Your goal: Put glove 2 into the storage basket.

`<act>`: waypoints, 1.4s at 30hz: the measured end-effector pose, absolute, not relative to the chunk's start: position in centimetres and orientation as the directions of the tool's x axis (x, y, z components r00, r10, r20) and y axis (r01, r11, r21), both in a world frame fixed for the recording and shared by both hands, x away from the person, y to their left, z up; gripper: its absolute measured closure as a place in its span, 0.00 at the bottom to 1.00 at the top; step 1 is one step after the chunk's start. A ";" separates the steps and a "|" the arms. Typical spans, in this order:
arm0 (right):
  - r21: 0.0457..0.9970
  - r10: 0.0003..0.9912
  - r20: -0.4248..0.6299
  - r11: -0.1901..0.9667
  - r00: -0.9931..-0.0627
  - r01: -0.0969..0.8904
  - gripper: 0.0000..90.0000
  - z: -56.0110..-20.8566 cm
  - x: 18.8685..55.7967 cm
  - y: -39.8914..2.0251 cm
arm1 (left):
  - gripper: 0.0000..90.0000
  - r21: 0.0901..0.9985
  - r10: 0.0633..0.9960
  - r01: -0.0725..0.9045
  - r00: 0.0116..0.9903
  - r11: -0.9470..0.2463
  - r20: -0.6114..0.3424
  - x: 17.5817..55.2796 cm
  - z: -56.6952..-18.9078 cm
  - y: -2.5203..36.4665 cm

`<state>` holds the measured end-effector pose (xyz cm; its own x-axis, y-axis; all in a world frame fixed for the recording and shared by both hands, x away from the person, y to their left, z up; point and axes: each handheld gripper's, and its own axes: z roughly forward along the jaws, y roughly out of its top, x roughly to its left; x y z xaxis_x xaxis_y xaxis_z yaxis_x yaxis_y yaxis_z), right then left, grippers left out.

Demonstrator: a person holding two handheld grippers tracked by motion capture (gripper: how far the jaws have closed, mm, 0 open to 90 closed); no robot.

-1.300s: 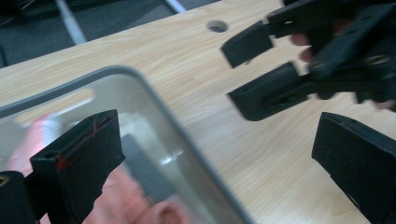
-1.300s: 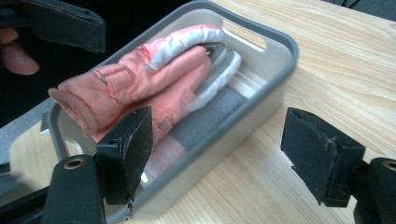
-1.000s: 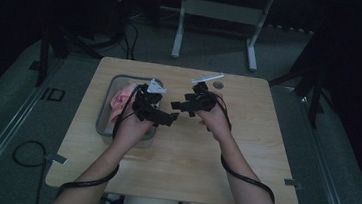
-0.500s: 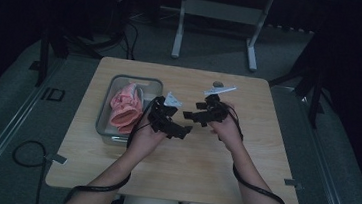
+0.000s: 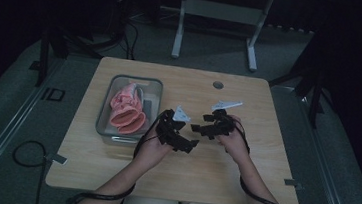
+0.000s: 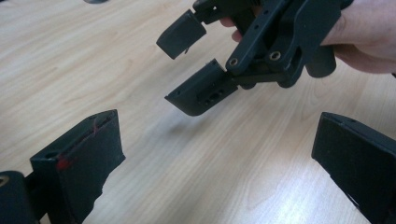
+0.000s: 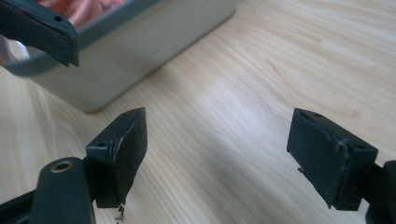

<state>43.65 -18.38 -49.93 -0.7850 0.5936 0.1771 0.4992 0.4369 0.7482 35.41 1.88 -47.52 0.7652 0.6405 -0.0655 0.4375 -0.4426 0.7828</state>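
Both my grippers hang above the bare wooden worktop, tips turned toward each other near its middle. My left gripper has its jaws spread wide, nothing between them. My right gripper is spread too, empty. The grey tray sits to my left, long axis running away from me, holding a pink cloth.

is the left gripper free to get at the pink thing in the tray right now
Probably yes. The left gripper is open and holds nothing, and the pink thing lies uncovered in the open-topped tray just beside that hand, with bare table between them.
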 end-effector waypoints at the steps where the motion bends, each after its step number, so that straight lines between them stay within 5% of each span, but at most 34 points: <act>1: 0.748 0.597 0.169 0.440 -0.784 0.496 0.22 -50.2 43.5 -18.6 | 0.01 0.782 0.638 0.436 0.767 -0.445 -0.065 35.3 -47.7 1.8; 18: 0.759 0.635 0.129 0.431 -0.761 0.488 0.20 -53.5 42.0 -22.0 | 0.01 0.760 0.556 0.406 0.828 -0.508 -0.071 34.2 -51.8 0.0; 42: 0.787 0.637 0.077 0.434 -0.767 0.439 0.16 -56.0 39.8 -24.0 | 0.01 0.779 0.555 0.381 0.830 -0.498 -0.052 33.0 -55.1 -0.2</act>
<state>39.84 -24.03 -56.00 -0.7672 0.6368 0.0768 0.4390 0.4340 0.7867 33.04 -0.16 -55.10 0.8303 0.5549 -0.0519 0.3813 -0.4977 0.7790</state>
